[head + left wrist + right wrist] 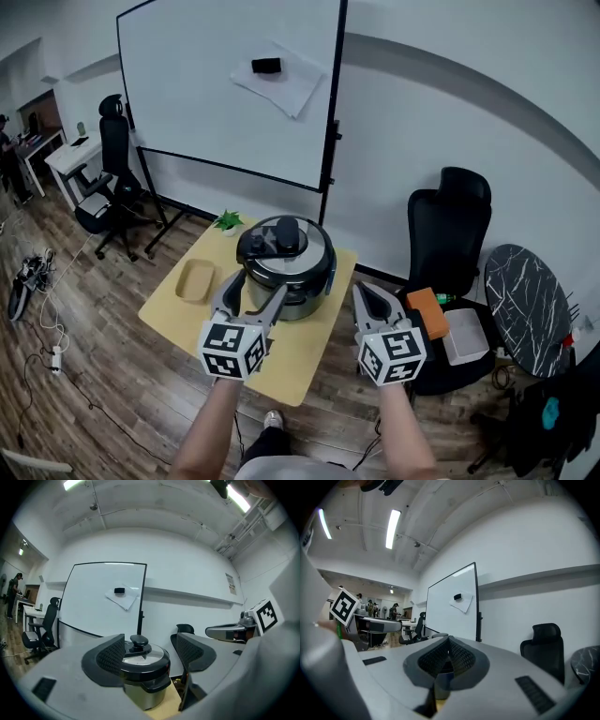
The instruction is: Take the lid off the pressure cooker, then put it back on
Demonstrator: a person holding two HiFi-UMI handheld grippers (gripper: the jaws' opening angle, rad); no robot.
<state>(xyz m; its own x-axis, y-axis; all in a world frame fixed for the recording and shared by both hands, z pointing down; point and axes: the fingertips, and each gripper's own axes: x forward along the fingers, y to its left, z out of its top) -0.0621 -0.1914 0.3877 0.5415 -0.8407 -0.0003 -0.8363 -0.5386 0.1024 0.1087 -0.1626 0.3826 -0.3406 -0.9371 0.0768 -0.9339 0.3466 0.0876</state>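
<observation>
Head view: pressure cooker [286, 274], lid [284, 242] seated on it, stands on a yellow table [302, 354]; the left gripper [256, 287] hovers just at the cooker's near side, the right gripper [371, 298] near its right side, apart from it. Left gripper view: left gripper [150, 642] jaws spread wide, empty, with the cooker [144, 684] and its lid knob [139, 642] framed ahead between them, untouched. Right gripper view: right gripper [449, 642] jaws pressed together at the tips, nothing pinched.

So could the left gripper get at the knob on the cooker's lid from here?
Probably yes: the left gripper has its fingers apart and points at the knob, with nothing in between.
</observation>
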